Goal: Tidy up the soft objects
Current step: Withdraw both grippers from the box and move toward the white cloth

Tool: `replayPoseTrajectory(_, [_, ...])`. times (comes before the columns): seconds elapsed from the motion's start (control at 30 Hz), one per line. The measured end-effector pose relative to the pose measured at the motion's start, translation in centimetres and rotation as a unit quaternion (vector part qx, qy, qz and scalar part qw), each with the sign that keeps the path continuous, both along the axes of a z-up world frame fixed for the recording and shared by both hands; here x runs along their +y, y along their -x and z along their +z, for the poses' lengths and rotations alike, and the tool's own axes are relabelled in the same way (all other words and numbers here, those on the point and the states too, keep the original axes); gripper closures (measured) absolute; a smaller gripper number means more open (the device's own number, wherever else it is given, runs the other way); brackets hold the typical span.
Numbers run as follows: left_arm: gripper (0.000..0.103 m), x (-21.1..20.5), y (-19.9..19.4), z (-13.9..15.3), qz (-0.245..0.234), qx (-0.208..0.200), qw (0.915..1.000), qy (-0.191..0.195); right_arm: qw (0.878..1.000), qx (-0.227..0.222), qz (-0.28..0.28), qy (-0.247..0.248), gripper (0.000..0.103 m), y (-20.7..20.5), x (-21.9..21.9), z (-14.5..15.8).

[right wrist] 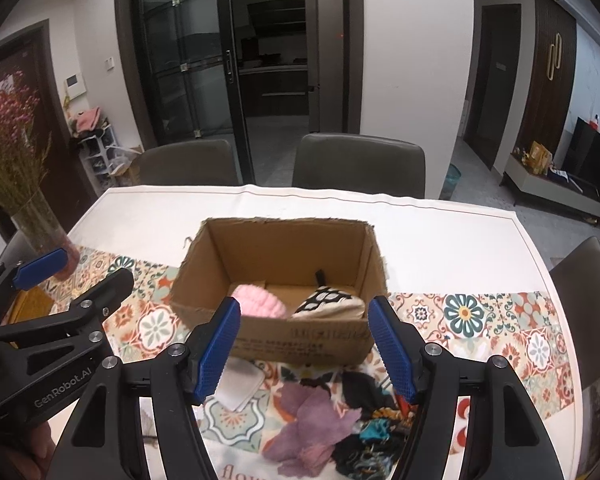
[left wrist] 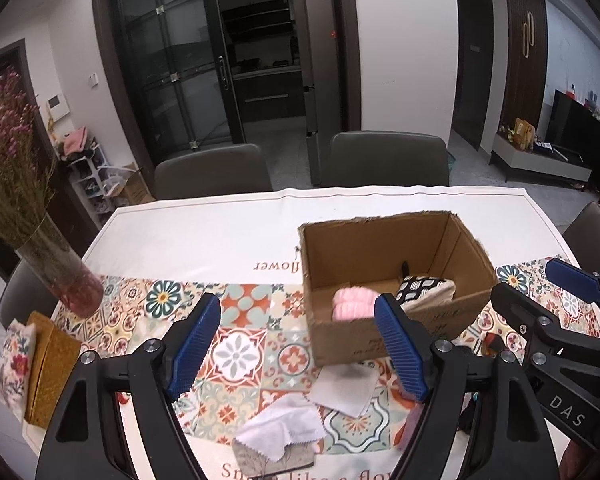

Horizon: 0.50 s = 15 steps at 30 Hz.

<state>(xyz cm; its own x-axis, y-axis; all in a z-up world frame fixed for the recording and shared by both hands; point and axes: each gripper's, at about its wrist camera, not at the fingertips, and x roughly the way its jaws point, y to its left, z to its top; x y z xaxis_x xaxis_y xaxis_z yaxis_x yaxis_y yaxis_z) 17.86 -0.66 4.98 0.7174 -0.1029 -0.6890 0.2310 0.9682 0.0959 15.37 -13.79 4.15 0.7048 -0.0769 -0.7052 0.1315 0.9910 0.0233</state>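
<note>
An open cardboard box (left wrist: 384, 330) (right wrist: 300, 344) stands on the patterned table runner. Inside lie a pink knitted item (left wrist: 354, 304) (right wrist: 260, 302) and a black-and-white patterned pouch (left wrist: 424, 288) (right wrist: 330, 300). In front of the box lie a flat white cloth (left wrist: 344, 388) (right wrist: 240, 388), a crumpled white cloth (left wrist: 280, 428), a purple cloth (right wrist: 312, 424) and a dark multicoloured cloth (right wrist: 370, 420). My left gripper (left wrist: 300, 344) is open and empty above the white cloths. My right gripper (right wrist: 304, 352) is open and empty above the purple and dark cloths.
A glass vase of dried flowers (left wrist: 60, 268) (right wrist: 40, 224) stands at the table's left. A gold box (left wrist: 48, 372) and a floral cloth (left wrist: 14, 364) lie at the left edge. Grey chairs (left wrist: 388, 164) stand behind the table. A small printed card (left wrist: 272, 464) lies under the crumpled cloth.
</note>
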Motion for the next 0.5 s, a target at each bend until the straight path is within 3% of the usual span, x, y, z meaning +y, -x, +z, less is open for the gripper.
replayPoseTrajectory(0.5, [0.024,2.7,2.8,-1.0,0.017,0.007,0.9998,0.002,1.000,0.003,0.015,0.005,0.036,2.5,2.4,-0.6])
